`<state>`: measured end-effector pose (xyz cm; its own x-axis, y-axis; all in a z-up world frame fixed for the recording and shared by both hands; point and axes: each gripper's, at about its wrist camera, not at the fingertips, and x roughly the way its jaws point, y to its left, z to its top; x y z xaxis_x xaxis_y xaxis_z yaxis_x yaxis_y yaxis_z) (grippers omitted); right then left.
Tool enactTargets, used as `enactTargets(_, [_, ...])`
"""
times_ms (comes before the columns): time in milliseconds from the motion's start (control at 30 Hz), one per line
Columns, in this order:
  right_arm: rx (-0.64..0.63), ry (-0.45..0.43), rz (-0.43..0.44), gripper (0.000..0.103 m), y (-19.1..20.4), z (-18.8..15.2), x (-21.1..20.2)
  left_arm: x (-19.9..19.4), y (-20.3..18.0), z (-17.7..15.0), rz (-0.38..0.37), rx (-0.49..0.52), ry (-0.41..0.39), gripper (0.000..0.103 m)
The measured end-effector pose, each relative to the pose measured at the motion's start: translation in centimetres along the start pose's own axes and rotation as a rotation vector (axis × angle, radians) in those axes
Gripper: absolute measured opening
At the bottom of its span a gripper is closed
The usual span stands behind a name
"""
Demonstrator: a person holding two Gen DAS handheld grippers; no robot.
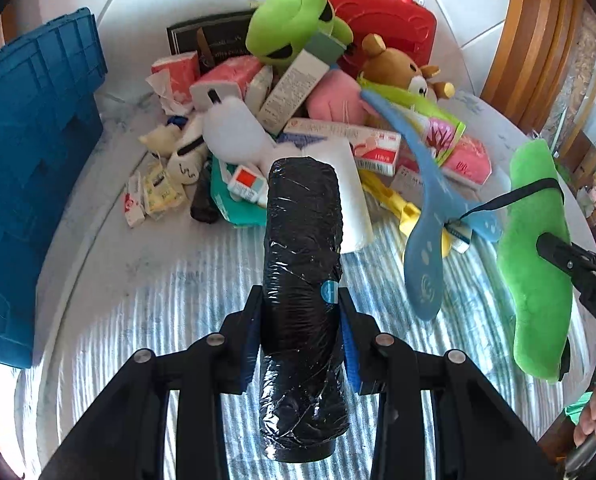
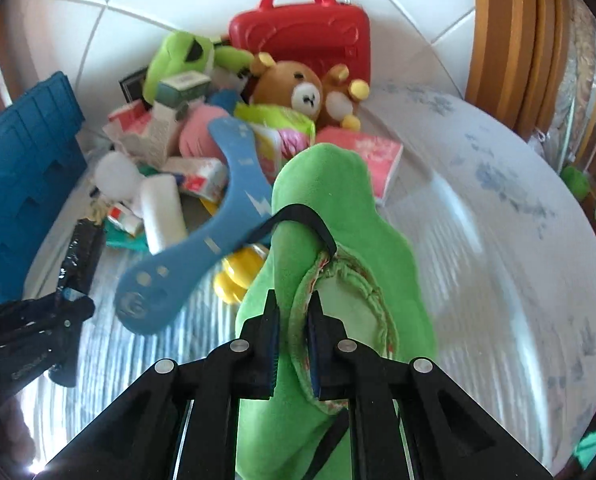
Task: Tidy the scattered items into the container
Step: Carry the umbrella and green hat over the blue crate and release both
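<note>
Between the left tool's (image 1: 300, 322) clamped pads sits the black roll (image 1: 303, 300), upright.

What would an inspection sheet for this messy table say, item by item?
Surface: round table with a pale floral cover, striped reflections near the cameras.
Job's things: blue crate at the left edge; black wrapped roll and green plush piece both lifted off the pile.
Clutter: heap with red case, brown teddy bear, green alien plush, tissue packs, boxes; blue boomerang-shaped toy dangling beside the green piece's black strap.
Grippers: left gripper shut on the roll; right gripper shut on the green plush, fingers pinching its seamed edge.
Cables: nothing seen.
Surroundings: white tiled wall, wooden chair back on the right.
</note>
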<state>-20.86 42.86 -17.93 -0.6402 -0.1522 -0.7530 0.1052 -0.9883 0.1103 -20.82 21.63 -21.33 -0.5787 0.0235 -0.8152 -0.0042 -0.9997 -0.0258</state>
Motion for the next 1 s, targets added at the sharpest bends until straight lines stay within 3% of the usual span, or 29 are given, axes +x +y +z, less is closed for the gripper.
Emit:
enactTargets(267, [-0.142, -0.119, 0.133, 0.012, 7.7, 5.4, -4.1, -7.7, 3.0, 3.2, 0.07, -0.018, -0.141, 0.034])
enactTargets(533, [-0.277, -0.265, 0.21, 0.012, 18.1, 10.4, -8.5, -15.0, 10.6, 6.3, 0.15, -0.052, -0.288, 0.034])
enactTargets(800, [-0.349, -0.399, 0.257, 0.012, 32.7, 13.5, -13.4, -22.7, 23.7, 8.1, 0.219, -0.062, -0.434, 0.034])
enactTargets(1000, [-0.389, -0.462, 0.28, 0.012, 45.7, 13.9, -15.7, -26.7, 35.8, 7.7, 0.285, -0.062, -0.459, 0.034])
